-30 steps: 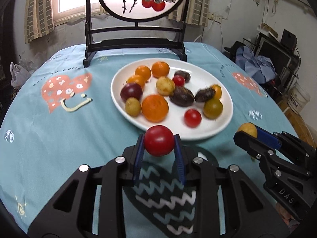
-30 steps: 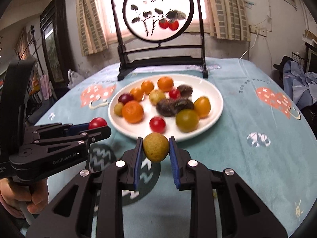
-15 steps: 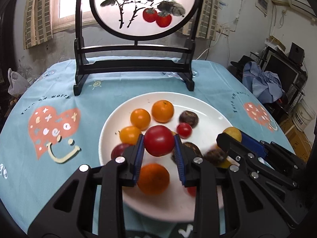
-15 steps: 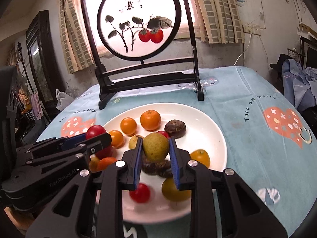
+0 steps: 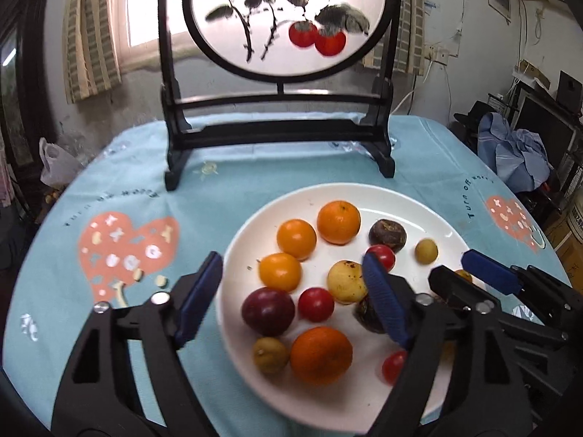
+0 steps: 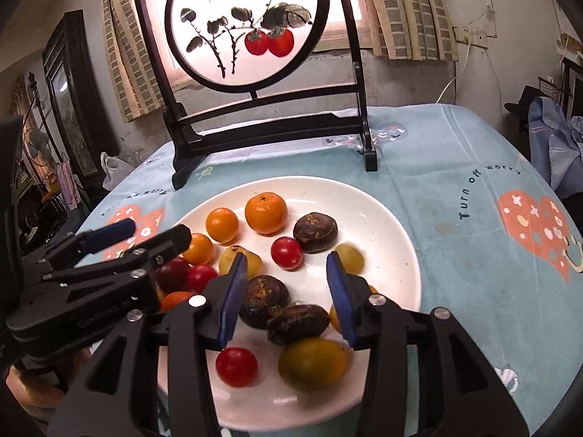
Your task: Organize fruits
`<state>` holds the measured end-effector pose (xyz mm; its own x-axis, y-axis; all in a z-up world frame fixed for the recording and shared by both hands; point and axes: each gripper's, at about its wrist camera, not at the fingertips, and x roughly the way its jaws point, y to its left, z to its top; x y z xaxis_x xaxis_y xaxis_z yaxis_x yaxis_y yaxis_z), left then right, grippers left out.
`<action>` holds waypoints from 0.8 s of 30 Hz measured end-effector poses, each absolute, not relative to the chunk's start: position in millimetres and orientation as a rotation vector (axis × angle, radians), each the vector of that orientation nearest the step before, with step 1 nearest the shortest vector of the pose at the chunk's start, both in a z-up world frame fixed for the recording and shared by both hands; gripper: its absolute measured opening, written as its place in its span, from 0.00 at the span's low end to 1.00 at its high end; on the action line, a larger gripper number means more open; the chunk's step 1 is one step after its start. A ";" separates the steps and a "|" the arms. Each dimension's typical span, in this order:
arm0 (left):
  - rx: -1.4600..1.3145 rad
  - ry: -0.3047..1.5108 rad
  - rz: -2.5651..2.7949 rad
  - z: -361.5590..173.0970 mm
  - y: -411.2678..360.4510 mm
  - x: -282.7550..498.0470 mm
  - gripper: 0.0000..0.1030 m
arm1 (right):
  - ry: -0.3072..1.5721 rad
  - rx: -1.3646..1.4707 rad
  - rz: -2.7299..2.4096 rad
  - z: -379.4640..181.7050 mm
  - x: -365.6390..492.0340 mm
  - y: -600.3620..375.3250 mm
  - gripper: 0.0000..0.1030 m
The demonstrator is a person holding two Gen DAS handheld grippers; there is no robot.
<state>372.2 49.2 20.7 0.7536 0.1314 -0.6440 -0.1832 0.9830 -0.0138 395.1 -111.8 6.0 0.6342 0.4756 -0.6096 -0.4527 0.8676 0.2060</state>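
Both tools hang over the white plate [image 5: 364, 193] mid-desk, jaws just opened: left tool [image 5: 291, 291] spread wide, right tool [image 6: 288, 284] partly spread, neither gripping anything. The fruits [image 6: 266, 213], small, round, orange, red, yellow-green and dark brown, lie loose on the plate.

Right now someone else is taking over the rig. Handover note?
Left gripper: open, jaws have just been opening, gripping nothing, above the white plate.
Right gripper: open, jaws have just been opening, gripping nothing, above the same plate.
Fruits: every one in view lies on the plate, none on the tablecloth.
Done: gathering, apparently.
Left: probably back both grippers off, and group by kind if wanted.
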 end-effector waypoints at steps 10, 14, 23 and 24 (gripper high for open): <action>0.002 0.665 0.156 46.6 34.3 278.0 0.98 | 0.637 -0.072 0.601 24.9 299.6 -137.1 0.91; 0.029 0.656 0.115 42.3 23.6 233.7 0.98 | 0.613 -0.155 0.637 10.5 256.0 -151.2 0.99; 0.046 0.696 0.071 7.6 11.0 161.0 0.98 | 0.652 -0.196 0.629 -14.2 211.2 -172.7 0.99; 0.042 0.694 0.074 5.3 11.7 157.3 0.98 | 0.660 -0.198 0.634 -15.8 208.3 -173.5 0.99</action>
